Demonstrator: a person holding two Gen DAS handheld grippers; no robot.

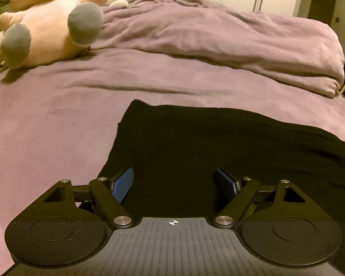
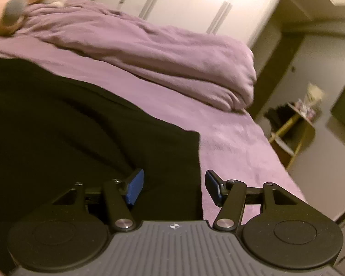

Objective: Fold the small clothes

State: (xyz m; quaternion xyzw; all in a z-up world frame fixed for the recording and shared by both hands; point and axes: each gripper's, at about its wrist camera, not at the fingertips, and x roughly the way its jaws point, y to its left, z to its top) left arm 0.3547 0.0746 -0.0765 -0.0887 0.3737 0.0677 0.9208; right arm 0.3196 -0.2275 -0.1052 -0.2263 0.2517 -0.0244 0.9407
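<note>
A black garment [image 1: 195,142] lies spread flat on the purple bed sheet [image 1: 46,119]. My left gripper [image 1: 174,181] is open, its blue-padded fingers [image 1: 123,187] over the garment's near left part, holding nothing. In the right wrist view the same black garment [image 2: 69,126] fills the left side. My right gripper [image 2: 173,185] is open over the garment's right edge, its left finger over the cloth and its right finger [image 2: 212,187] over the purple sheet [image 2: 237,151].
A bunched purple duvet [image 1: 218,36] lies across the far side of the bed. Pink plush toys [image 1: 46,23] sit at the far left. White wardrobe doors [image 2: 184,0] stand behind. A small wooden shelf [image 2: 292,128] stands beside the bed's right edge.
</note>
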